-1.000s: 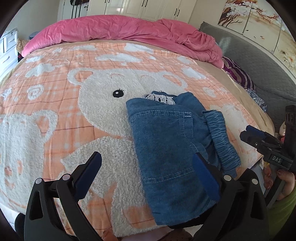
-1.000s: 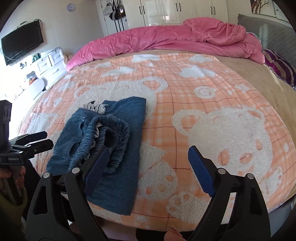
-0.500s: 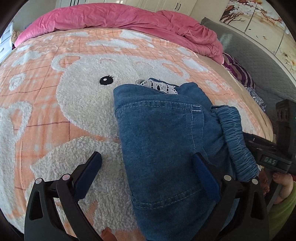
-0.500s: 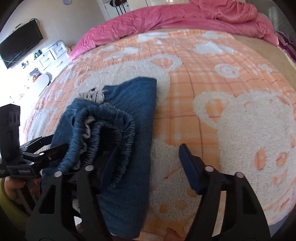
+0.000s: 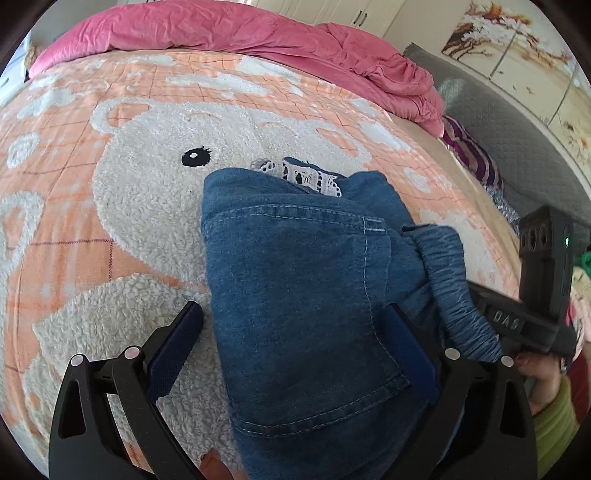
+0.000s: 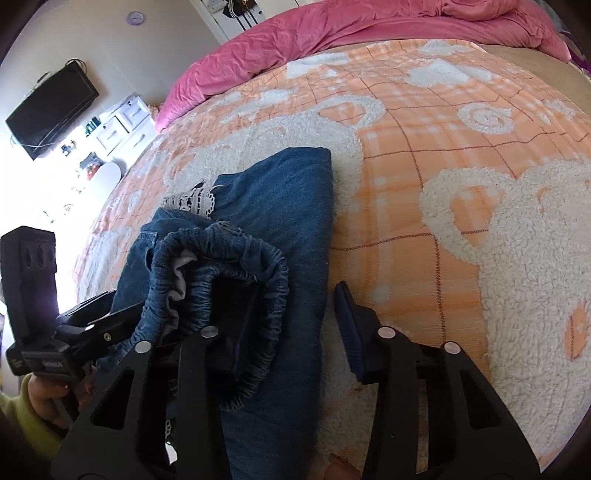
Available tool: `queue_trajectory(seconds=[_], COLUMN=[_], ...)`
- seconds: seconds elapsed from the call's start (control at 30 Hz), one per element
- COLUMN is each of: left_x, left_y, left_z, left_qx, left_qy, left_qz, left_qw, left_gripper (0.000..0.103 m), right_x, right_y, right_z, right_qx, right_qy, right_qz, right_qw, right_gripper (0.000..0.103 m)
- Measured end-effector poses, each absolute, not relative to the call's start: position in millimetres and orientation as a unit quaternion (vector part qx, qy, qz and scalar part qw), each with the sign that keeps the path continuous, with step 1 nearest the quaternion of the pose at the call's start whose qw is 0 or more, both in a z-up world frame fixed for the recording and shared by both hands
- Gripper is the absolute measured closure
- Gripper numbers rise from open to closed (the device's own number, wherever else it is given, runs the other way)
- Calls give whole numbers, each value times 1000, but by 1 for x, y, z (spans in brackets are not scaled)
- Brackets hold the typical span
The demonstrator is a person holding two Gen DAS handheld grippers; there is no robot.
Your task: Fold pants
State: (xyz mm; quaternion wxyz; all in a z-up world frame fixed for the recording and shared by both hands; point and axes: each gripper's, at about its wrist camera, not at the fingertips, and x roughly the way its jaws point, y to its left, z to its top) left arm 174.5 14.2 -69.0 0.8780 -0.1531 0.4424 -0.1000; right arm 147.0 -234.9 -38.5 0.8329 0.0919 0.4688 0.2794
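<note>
Pants (image 5: 303,295) folded, long axis toward pink duvet (image 5: 258,33)

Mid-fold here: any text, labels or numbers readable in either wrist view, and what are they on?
"DAS": raised letters on the black body of the right gripper, seen from the left wrist.
Small label on the left gripper body, in the right wrist view: too blurred to read.
Nothing readable on the pants or blanket.
</note>
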Motion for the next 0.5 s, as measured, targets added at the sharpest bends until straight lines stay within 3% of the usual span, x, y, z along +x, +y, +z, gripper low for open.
queue_trajectory(seconds=[0.03,0.1,0.2,0.27,0.33,0.5], left_x=[174,173,171,169,168,161], left_y=[14,14,4,-3,-1,2], left_z=[-70,-70,-65,-61,-61,-53], left_qx=[-154,-155,-132,-112,-122,-121], left_qy=[442,439,443,438,436,422], left_qz=[-97,-97,-108,-108,-109,-111], left_qw=[878,879,880,885,885,892], left_gripper=[10,33,55,59,63,72], right_x=[146,147,144,140,134,121], right_y=[-235,-234,-234,-229,-222,-211], right_z=[-39,-39,-40,-37,-30,-17], right_qx=[93,96,111,97,73,46], right_qy=[468,469,470,464,453,433], right_qz=[280,283,275,263,261,249], right_qw=[833,831,832,841,849,865], right_gripper=[72,77,82,86,97,98])
